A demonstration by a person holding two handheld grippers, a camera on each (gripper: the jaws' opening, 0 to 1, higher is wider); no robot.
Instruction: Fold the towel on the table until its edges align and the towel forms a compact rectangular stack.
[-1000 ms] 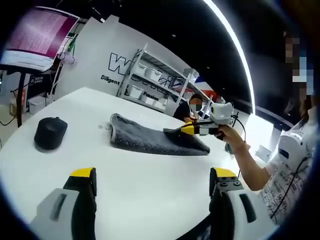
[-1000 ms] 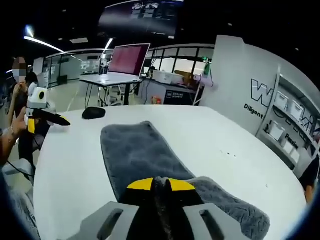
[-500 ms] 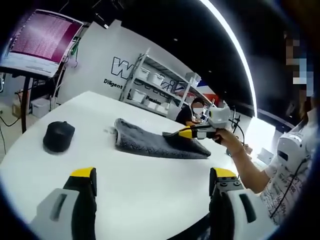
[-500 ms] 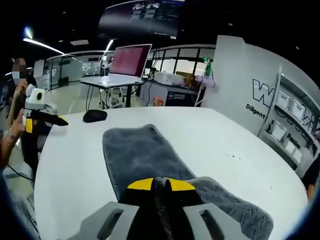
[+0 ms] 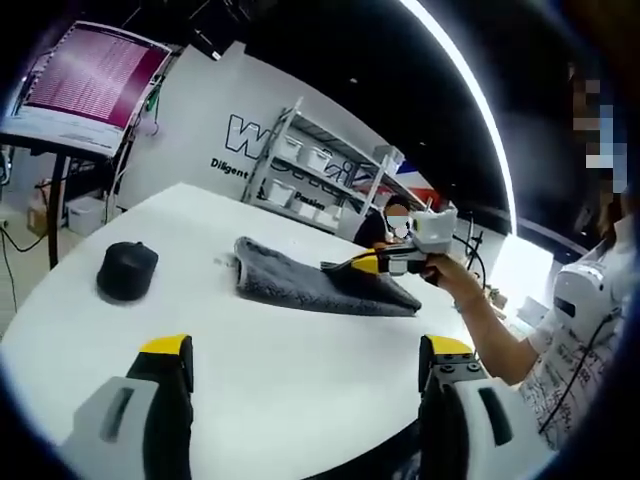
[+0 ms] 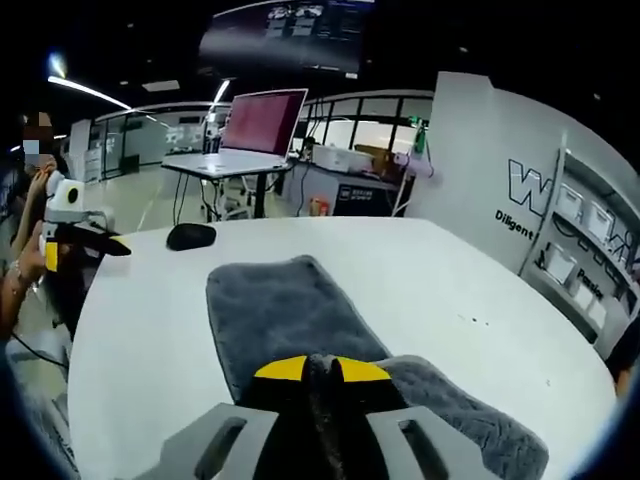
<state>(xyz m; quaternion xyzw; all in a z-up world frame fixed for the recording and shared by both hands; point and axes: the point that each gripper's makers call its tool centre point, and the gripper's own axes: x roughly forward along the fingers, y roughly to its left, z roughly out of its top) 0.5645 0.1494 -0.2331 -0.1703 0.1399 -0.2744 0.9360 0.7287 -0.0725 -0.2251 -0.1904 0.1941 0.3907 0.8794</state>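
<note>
A dark grey towel (image 5: 300, 281) lies folded in a long strip on the white round table (image 5: 250, 350). In the right gripper view the towel (image 6: 280, 310) runs away from the camera, and my right gripper (image 6: 320, 370) is shut on its near end, a fold pinched between the yellow-tipped jaws. The left gripper view catches that right gripper (image 5: 350, 265) at the towel's right end. My left gripper (image 5: 305, 350) hovers open over bare table, well short of the towel. The left gripper (image 6: 80, 243) shows again at the table's far left edge.
A black computer mouse (image 5: 127, 270) sits on the table left of the towel, also seen as the mouse (image 6: 190, 236) in the right gripper view. A laptop (image 6: 255, 130) stands on a stand beyond the table. Shelving (image 5: 310, 170) lines the white wall. A person's hand (image 5: 455, 285) holds the right gripper.
The left gripper view has drifted slightly, with the mouse and towel shifting right in it. The right gripper stays shut on the towel end; the towel has barely moved.
</note>
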